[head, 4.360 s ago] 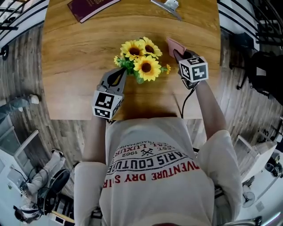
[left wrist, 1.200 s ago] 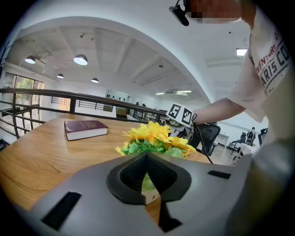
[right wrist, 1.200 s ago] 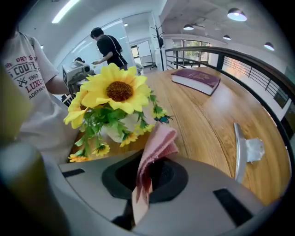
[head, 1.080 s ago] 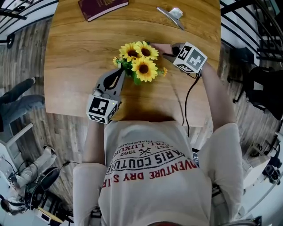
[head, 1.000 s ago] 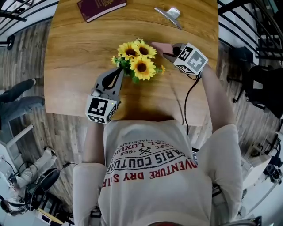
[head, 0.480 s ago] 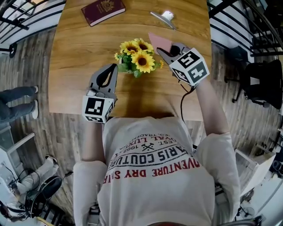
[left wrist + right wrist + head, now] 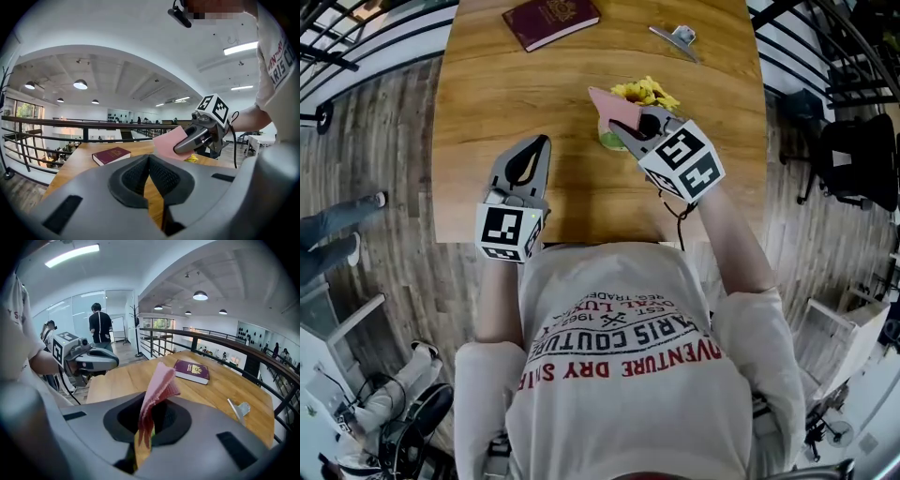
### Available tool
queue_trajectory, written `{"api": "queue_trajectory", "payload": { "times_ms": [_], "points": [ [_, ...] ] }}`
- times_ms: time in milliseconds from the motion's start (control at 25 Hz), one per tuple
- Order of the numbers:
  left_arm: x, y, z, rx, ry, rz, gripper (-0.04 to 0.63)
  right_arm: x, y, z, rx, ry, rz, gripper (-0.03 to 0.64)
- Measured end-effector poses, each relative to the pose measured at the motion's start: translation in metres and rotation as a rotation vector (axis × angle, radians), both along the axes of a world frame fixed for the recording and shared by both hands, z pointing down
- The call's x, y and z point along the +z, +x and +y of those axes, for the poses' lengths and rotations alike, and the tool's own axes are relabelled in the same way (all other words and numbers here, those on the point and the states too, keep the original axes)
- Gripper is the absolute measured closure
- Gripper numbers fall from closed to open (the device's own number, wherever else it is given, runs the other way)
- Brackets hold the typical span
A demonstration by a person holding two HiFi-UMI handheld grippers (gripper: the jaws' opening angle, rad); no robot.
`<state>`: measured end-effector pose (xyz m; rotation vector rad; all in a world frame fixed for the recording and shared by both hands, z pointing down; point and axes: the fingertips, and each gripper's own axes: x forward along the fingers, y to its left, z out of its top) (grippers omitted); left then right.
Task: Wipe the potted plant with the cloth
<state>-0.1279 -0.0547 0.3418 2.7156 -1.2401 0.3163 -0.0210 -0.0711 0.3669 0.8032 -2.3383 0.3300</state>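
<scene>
Left of the potted plant point(image 7: 645, 93) you have wide bare surface point(image 7: 487, 103) to pass over. Beyond the plant, a maroon book point(image 7: 551, 20) and a metal clip point(image 7: 676, 37) lie well apart. Your right gripper point(image 7: 628, 131) and its cloth point(image 7: 612, 105) crowd the plant's near side.

pink cloth point(image 7: 614, 107), yellow flowers point(image 7: 647, 92), maroon book point(image 7: 551, 21)

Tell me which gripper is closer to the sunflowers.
Right. The right gripper, shut on the pink cloth, is right beside the sunflowers, partly covering them in the head view. The left gripper, shut and empty, is off to their left, clearly apart.
</scene>
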Motion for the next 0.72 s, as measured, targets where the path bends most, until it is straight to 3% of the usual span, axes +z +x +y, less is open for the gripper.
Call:
{"api": "queue_trajectory", "payload": {
  "times_ms": [200,360,560,720],
  "points": [
    [0.016,-0.046,-0.001,0.029,-0.040,-0.013,0.580,0.040,-0.045,0.009,0.053,-0.084,0.017,0.580],
    [0.035,-0.068,-0.001,0.065,-0.075,-0.026,0.579,0.080,-0.057,0.014,0.128,-0.127,0.072,0.581],
    [0.057,-0.078,0.004,0.110,-0.117,-0.029,0.580,0.123,-0.043,0.012,0.359,-0.157,0.110,0.580],
    [0.071,-0.079,0.007,0.147,-0.146,-0.038,0.578,0.140,-0.031,0.004,0.563,-0.157,0.071,0.580]
  ]
}}
